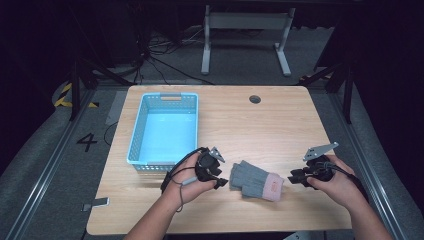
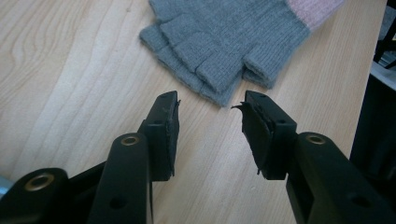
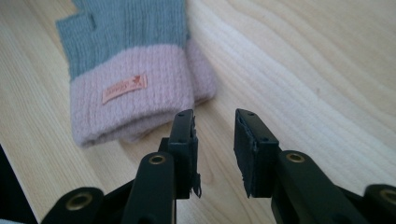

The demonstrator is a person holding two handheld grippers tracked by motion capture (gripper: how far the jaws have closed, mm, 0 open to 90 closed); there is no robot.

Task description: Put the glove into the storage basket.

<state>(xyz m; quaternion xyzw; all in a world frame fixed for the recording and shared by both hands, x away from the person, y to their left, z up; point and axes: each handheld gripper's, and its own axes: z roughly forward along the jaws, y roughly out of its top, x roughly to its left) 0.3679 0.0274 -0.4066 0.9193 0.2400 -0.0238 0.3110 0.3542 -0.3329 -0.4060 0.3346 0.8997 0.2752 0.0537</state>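
A pair of grey fingerless gloves [image 1: 256,180] with pink cuffs lies stacked on the wooden table [image 1: 260,125], near its front edge. My left gripper [image 1: 223,182] sits just left of the finger ends [image 2: 219,51], its jaws open and empty, their tips a short way from the knit. My right gripper [image 1: 292,178] is just right of the pink cuff [image 3: 135,100], which bears a small orange label [image 3: 125,88]. Its jaws are open with bare wood between them, the cuff just ahead and to the left.
A light blue plastic basket [image 1: 165,131] stands empty on the table's left half, right behind my left hand. A round cable hole [image 1: 255,99] is at the far edge. The table's right edge [image 1: 334,150] is close to my right hand.
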